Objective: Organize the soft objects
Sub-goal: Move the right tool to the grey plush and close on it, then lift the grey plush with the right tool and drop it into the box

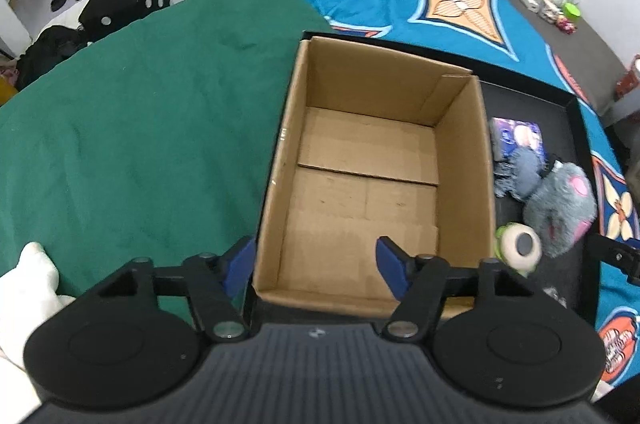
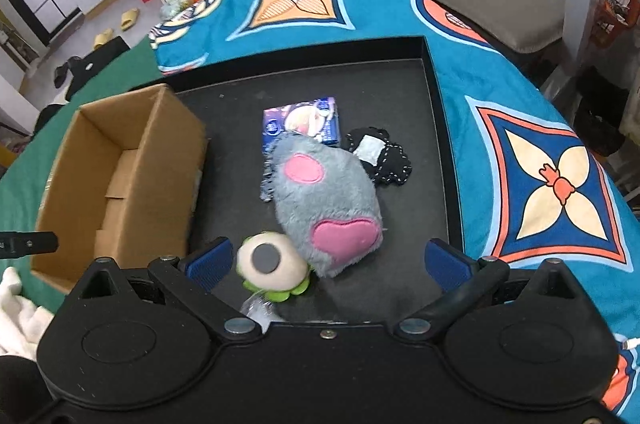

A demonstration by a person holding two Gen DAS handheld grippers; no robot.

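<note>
Both my grippers empty, fingers apart: left gripper [image 1: 316, 264] over bare cardboard box [image 1: 372, 159], right gripper [image 2: 328, 260] above grey plush [image 2: 328, 199] on black tray [image 2: 434, 91]. Step: approaching first pick. Next: lower right, close on plush, avoid eyeball toy [image 2: 268, 264] touching it.

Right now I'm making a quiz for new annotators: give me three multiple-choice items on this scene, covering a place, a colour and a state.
1. Where does the grey plush paw lie?
A. in the cardboard box
B. on the black tray
C. on the green cloth

2. What colour are the paw's pads?
A. pink
B. yellow
C. white

3. What state is the cardboard box in?
A. taped shut
B. open and empty
C. open, full of toys

Answers: 1 B, the paw rests on the black tray beside the box; 2 A, both patches are pink; 3 B, its bare floor shows.
</note>
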